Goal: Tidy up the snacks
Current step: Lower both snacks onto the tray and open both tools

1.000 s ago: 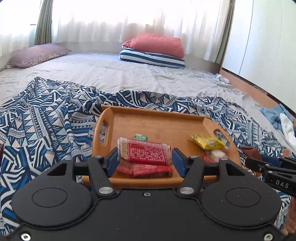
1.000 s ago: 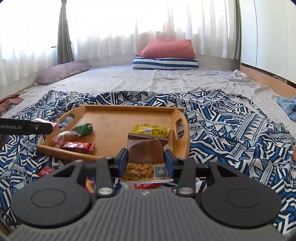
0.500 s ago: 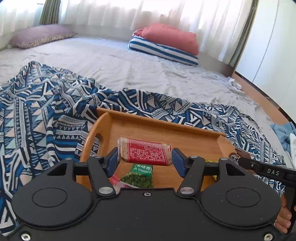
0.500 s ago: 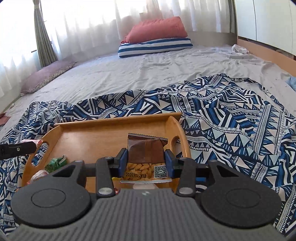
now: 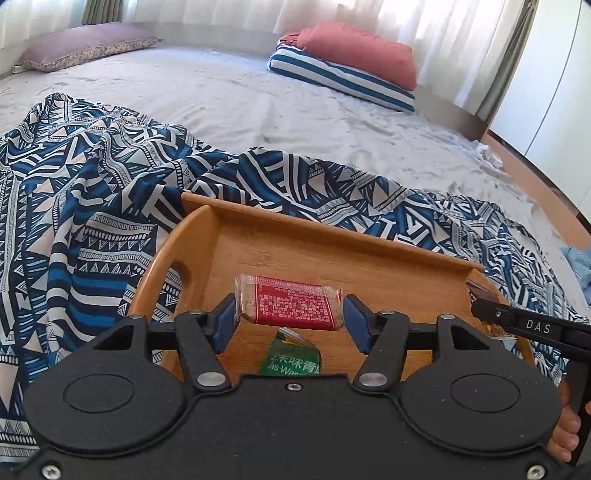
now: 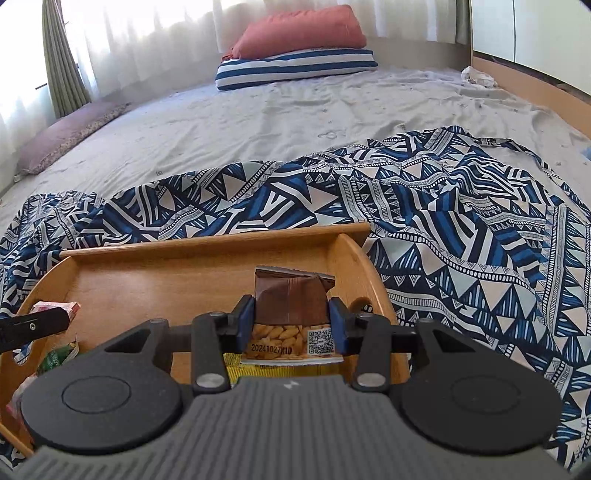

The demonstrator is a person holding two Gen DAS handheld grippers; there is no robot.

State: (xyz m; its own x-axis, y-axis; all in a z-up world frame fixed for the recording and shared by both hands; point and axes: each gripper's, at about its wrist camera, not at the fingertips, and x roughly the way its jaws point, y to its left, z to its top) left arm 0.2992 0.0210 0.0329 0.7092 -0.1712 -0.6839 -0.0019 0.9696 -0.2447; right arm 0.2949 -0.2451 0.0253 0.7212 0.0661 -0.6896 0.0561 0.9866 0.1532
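Left wrist view shows the left gripper [image 5: 289,314] clamped on one red-labelled snack bar [image 5: 290,302], held just above the one wooden tray [image 5: 332,236] on the patterned blanket [image 5: 92,206], with one green packet [image 5: 293,360] lying on the tray floor beneath it. Right wrist view has the right gripper [image 6: 291,320] clamped on one brown peanut packet [image 6: 291,295] over the tray's right end, a yellow packet [image 6: 236,363] partly hidden under it. Three pillows lie on the bed: one red [image 6: 299,31], one striped [image 6: 295,68], one mauve [image 5: 85,50].
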